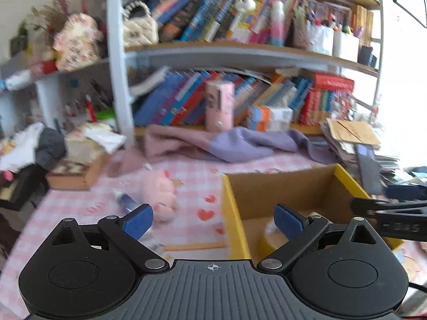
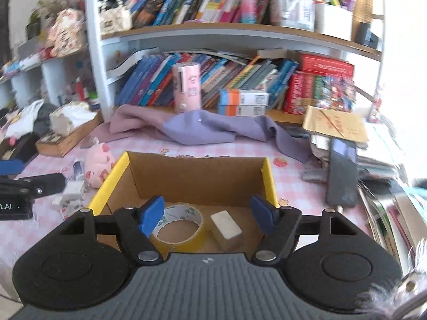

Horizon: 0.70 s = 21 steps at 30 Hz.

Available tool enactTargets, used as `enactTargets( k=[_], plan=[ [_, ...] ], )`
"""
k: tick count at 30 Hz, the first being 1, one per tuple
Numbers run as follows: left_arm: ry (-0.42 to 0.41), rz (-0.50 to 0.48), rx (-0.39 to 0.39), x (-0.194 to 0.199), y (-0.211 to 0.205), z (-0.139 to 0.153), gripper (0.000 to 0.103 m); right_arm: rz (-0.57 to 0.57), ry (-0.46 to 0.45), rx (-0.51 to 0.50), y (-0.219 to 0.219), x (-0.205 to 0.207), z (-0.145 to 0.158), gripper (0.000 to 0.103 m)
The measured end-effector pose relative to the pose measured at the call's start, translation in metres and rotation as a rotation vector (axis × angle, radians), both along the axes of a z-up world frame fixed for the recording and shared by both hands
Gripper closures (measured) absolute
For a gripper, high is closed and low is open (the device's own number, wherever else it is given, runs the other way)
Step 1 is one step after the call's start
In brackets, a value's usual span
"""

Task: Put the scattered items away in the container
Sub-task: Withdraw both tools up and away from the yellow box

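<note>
Cardboard box [image 2: 197, 176] with yellow side rims sits on my bench [image 2: 240, 152]; inside lie a tape roll [image 2: 177, 226], flat, hole upward, and a white eraser block [image 2: 226, 225], long axis running away from me. Right tool [image 2: 206, 216] is spread, empty; left tool [image 1: 213, 221] likewise.

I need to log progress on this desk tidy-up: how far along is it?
Done: a tape roll and a white eraser-like block lie inside the cardboard box. In hand: nothing; the left hand-held gripper and right hand-held gripper are both open and empty. Left: the pink plush toy and a small blue bottle on the tablecloth beside the box.
</note>
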<state>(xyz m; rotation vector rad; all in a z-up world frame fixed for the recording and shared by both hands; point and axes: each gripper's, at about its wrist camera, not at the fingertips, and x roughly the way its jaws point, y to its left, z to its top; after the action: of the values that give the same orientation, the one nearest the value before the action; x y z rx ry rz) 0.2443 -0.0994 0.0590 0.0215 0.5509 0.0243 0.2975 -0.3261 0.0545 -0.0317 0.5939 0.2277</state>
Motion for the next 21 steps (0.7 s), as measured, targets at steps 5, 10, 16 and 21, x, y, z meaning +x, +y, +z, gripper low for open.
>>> enactTargets(
  k=[5, 10, 16, 21],
  plan=[
    [-0.039, -0.019, -0.006, -0.021, 0.025, 0.008, 0.004, -0.086, -0.021, 0.005, 0.01, -0.027, 0.006, 0.031],
    [-0.044, -0.047, -0.028, -0.047, 0.052, 0.009, 0.004, -0.151, -0.053, 0.013, 0.029, -0.063, 0.009, 0.031],
    [-0.073, -0.059, -0.026, -0.092, 0.091, 0.008, 0.002, -0.242, -0.074, 0.019, 0.055, -0.111, 0.007, 0.03],
    [-0.028, -0.052, -0.058, -0.127, 0.122, -0.007, 0.001, -0.275, -0.057, -0.006, 0.078, -0.156, -0.004, 0.028]
  ],
)
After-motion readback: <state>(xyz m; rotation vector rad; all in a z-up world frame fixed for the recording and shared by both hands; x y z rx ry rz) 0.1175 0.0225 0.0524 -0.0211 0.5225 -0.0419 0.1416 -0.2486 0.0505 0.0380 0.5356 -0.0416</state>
